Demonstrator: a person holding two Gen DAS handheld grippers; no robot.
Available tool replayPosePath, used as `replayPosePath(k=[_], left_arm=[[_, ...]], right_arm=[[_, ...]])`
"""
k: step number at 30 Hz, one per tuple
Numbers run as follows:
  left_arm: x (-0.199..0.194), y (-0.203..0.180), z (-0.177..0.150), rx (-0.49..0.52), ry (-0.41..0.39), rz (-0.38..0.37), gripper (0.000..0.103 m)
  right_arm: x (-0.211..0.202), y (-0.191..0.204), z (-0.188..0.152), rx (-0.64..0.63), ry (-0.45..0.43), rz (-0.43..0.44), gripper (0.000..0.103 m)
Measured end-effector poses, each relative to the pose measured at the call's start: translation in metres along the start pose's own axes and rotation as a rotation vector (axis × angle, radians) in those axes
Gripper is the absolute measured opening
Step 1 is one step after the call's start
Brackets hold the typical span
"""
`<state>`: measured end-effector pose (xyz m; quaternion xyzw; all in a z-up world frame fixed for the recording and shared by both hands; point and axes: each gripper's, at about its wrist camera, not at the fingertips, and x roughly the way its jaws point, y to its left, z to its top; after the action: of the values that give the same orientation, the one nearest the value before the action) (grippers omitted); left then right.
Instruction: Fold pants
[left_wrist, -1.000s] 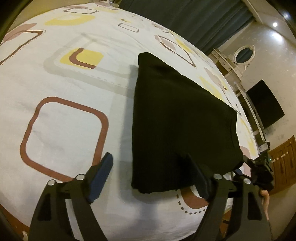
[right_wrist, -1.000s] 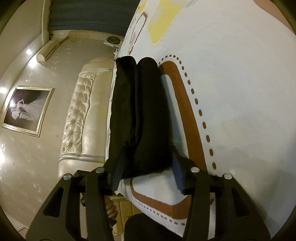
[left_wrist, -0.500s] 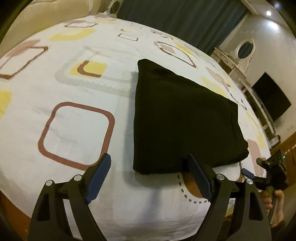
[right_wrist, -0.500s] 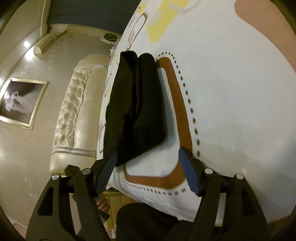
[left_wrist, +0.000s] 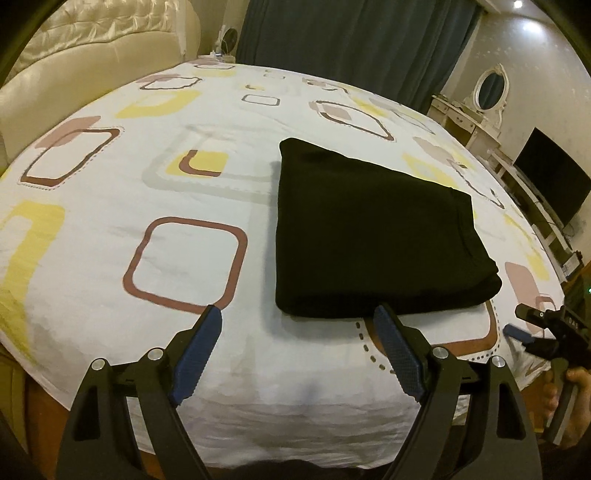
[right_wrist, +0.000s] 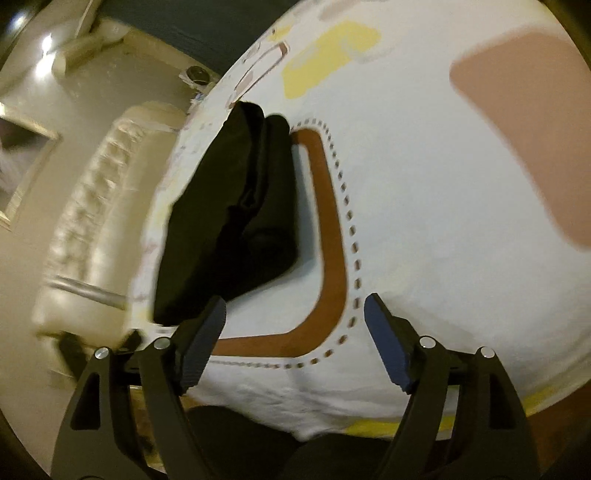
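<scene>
Folded black pants (left_wrist: 369, 236) lie on bedsheet (left_wrist: 184, 192). Left gripper (left_wrist: 299, 317) wide, empty; right gripper (right_wrist: 295, 306), at 3 o'clock, opening, empty.

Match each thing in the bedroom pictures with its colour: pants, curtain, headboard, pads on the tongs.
Things:
1. pants
2. curtain
3. headboard
4. pads on the left tongs

Colours:
A. cream
B. blue
C. black
D. dark teal

Pairs: 1-C, 2-D, 3-A, 4-B
</scene>
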<state>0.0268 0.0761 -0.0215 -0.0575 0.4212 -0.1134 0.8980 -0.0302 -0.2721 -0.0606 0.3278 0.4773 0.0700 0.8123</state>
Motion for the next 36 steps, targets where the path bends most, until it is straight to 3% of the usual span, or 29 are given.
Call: replayPosePath(k=[5, 12, 18, 36], left_arm=[[-0.011, -0.004, -0.003, -0.01, -0.018, 0.012, 0.083], [-0.033, -0.015, -0.008, 0.019, -0.071, 0.032, 0.085], [-0.04, -0.024, -0.011, 0.084, -0.117, 0.079, 0.086], [-0.036, -0.022, -0.01, 0.043, -0.115, 0.076, 0.086]], right_arm=[[-0.02, 0.03, -0.008, -0.146, -0.098, -0.143, 0.081], [-0.026, 0.051, -0.019, -0.276, -0.157, -0.241, 0.086], [-0.025, 0.059, -0.025, -0.31, -0.179, -0.261, 0.091], [-0.018, 0.064, -0.034, -0.359, -0.176, -0.301, 0.092]])
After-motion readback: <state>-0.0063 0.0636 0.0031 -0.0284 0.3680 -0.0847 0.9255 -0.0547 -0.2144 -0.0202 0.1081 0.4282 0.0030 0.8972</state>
